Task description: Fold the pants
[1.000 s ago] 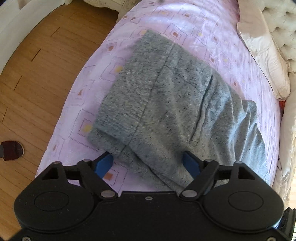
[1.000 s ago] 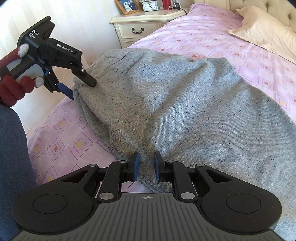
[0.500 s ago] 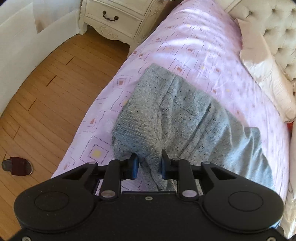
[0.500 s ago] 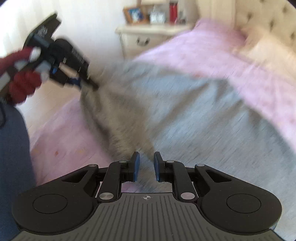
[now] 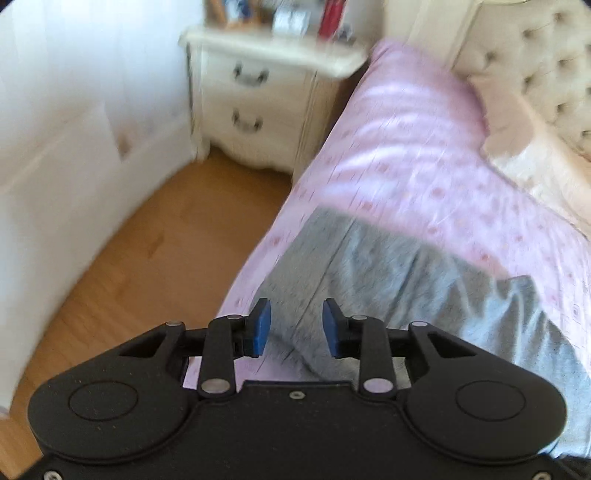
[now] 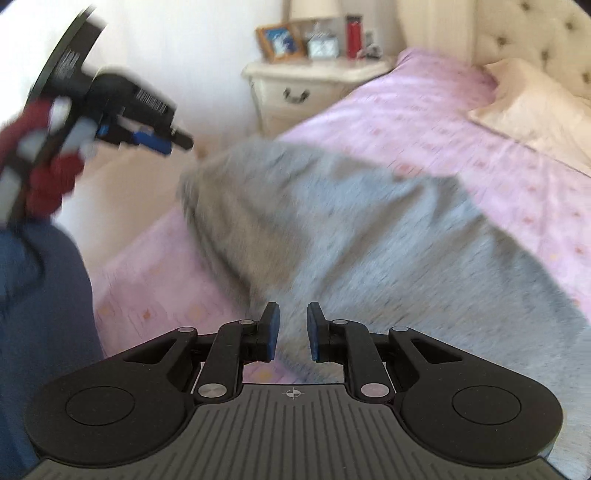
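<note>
Pink patterned bed (image 5: 406, 155) across the right half of the left wrist view, wooden floor (image 5: 147, 258) at 9 o'clock, cream nightstand (image 5: 258, 110) at 11 o'clock, all smeared by blur. Grey pants (image 5: 424, 280) lying folded on the bed near its floor-side edge, spreading from centre toward 4 o'clock. Left hand-held gripper (image 5: 295, 328) spread moderately, blue pads apart, nothing between them, hanging above the near corner of the cloth. Two nightstand drawers shut, contents hidden; blurred items on top, not readable in this view. From the right wrist view: pants (image 6: 369, 229) as a broad grey slab from centre out to 3 o'clock, one rounded corner at 10 o'clock. Right hand-held gripper (image 6: 291, 330) parted by a narrow gap only, low over the near hem, no cloth visibly nipped. Left hand-held gripper (image 6: 166, 142) up at 10 o'clock in a red-gloved hand (image 6: 44, 177), well apart from the fabric. Photo frame (image 6: 280, 42), small clock (image 6: 323, 46) and red bottle (image 6: 354, 35) standing on the nightstand at 12 o'clock. Likely step: taking fresh hold for another fold, or tidying. Best done by gripping both near corners through every layer, lifting level, carrying across together, laying edge onto edge, then smoothing outward to avoid trapped ridges. Risk: catching only the top layer and dragging the stack apart.
</note>
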The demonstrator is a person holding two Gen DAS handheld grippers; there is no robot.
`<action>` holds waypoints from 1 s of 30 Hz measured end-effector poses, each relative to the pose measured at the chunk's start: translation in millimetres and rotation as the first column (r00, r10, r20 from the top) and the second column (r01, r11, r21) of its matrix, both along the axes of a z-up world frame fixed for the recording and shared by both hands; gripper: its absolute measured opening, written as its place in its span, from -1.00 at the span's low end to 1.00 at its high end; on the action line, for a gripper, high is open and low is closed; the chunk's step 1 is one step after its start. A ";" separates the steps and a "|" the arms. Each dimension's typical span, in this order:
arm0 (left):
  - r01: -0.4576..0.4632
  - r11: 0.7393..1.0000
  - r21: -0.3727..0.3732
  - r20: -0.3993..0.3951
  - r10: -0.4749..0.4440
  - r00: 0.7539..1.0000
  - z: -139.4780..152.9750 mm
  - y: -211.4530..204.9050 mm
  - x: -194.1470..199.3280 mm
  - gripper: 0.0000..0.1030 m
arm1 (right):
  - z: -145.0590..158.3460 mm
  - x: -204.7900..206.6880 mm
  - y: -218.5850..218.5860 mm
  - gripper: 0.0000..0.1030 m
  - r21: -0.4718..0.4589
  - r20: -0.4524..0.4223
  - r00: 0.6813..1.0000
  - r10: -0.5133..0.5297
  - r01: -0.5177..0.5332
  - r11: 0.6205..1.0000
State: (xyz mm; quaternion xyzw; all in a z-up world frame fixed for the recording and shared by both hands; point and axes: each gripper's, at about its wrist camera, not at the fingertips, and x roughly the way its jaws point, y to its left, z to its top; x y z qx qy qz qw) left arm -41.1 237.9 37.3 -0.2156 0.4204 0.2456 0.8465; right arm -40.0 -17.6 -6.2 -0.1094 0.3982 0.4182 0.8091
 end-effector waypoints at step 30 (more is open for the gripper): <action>0.720 0.693 0.044 0.110 -0.719 0.686 -10.8 -336.2 83.9 -0.12 | -3.4 25.6 -464.5 -0.44 0.067 -0.084 0.461 -0.884 0.887 0.456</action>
